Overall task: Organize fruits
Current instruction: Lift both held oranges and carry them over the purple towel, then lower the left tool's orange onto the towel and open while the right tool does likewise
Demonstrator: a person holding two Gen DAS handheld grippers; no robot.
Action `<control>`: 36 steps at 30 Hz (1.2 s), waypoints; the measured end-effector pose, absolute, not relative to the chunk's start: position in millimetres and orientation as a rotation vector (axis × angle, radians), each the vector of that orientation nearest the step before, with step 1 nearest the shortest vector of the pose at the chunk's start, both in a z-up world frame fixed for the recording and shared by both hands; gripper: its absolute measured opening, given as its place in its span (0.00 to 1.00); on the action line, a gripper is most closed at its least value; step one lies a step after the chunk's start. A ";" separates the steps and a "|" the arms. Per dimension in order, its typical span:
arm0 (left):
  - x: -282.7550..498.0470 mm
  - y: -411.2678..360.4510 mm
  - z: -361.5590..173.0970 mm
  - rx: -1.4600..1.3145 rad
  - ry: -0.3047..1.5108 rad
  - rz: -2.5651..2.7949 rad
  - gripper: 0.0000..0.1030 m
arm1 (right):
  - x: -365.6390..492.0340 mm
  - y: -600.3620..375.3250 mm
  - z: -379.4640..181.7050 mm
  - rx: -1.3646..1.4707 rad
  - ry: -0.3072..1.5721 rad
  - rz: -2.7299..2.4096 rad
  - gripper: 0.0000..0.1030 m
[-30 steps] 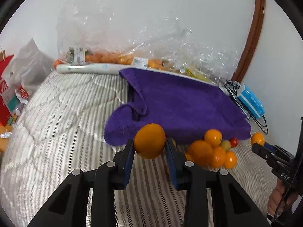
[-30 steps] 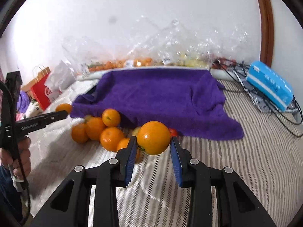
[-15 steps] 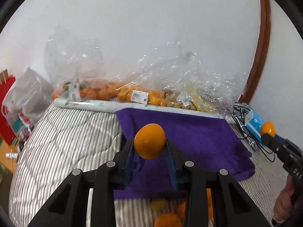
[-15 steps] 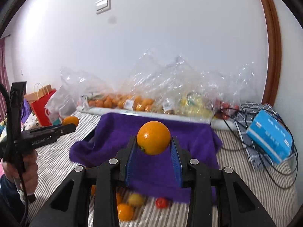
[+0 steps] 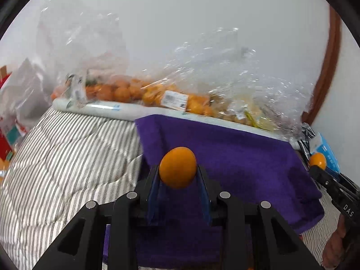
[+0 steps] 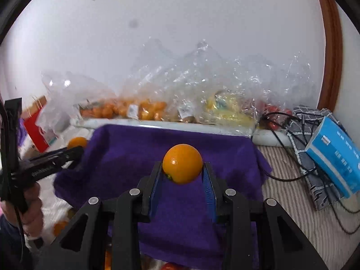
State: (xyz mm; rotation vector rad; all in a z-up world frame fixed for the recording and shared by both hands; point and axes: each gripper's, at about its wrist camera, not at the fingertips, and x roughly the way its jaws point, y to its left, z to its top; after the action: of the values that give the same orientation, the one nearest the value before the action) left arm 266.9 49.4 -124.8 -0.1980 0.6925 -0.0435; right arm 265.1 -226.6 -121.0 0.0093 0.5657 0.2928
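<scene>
My left gripper is shut on an orange and holds it in the air over the near part of the purple towel. My right gripper is shut on another orange, also above the purple towel. Each gripper shows in the other's view with its orange: the right one in the left wrist view, the left one in the right wrist view. A few loose oranges lie on the bed below the towel's near edge, mostly hidden.
Clear plastic bags of oranges and other fruit line the wall on a white ledge. A blue tissue box, cables and a grey cloth lie right. The striped quilt spreads left; a red bag stands far left.
Both grippers rose from the fruit pile with their oranges and moved forward over the purple towel. The loose fruit pile has dropped almost out of view.
</scene>
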 end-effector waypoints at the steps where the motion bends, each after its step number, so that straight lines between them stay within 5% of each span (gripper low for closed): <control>1: 268.3 51.9 -126.4 -0.212 0.698 -0.046 0.30 | 267.0 -228.6 -123.4 0.012 0.570 0.284 0.34; 36: 282.3 23.8 -153.5 -0.064 0.827 -0.089 0.30 | 293.5 -217.6 -172.0 -0.102 0.713 0.224 0.34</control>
State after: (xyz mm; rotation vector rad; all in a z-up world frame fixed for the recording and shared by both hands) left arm 282.3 23.8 -153.5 -0.0635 0.8272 -0.0887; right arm 293.5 -217.6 -172.0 -0.1017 0.7128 0.2242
